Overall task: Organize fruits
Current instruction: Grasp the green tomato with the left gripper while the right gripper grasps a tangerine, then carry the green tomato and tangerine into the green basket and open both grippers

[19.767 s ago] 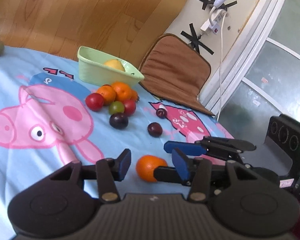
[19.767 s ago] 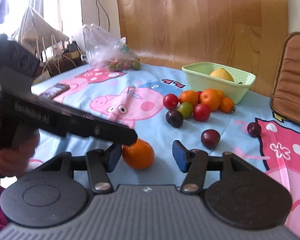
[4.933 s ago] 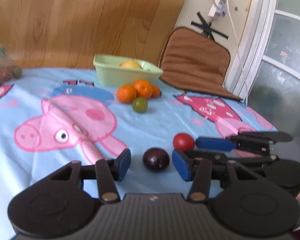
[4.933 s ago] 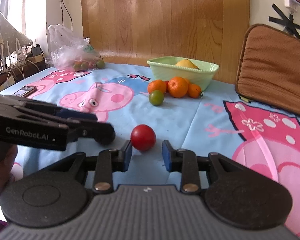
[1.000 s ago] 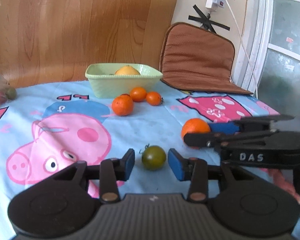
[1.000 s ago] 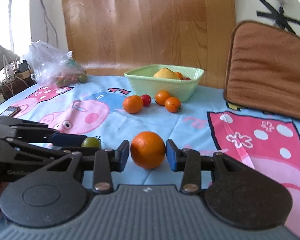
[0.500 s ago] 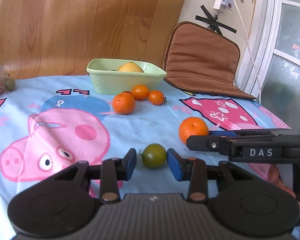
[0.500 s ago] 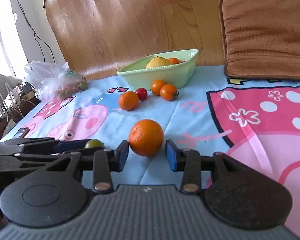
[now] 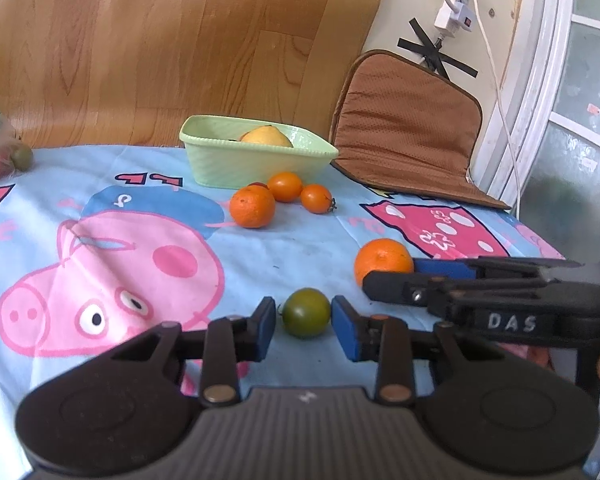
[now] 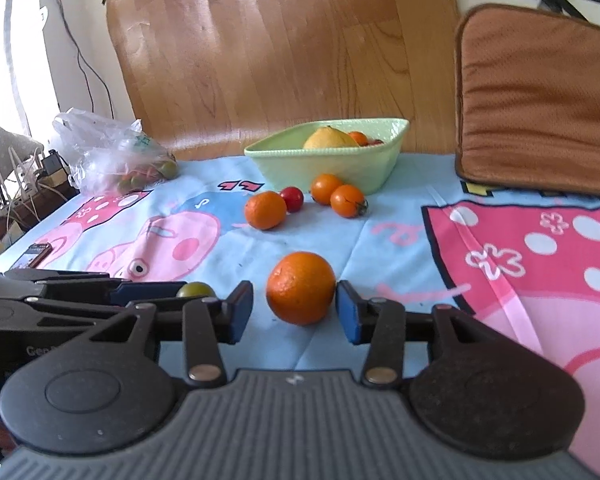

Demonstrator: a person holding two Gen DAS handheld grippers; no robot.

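A green tomato lies on the cartoon-pig cloth, and my left gripper is shut on it, its blue pads against the fruit's sides. To its right a large orange sits between the pads of my right gripper, whose jaws are opening; a gap shows on the orange's left side. The light green bowl at the back holds a lemon and small fruit. Three oranges and a red tomato lie in front of it.
A brown cushion leans against the wall at the back right. A plastic bag of fruit and a phone lie at the left side of the cloth. A white cable hangs by the window frame.
The left jaws have drawn in onto the green tomato. The right jaws have spread away from the orange they flanked. Both hands stayed about where they were.
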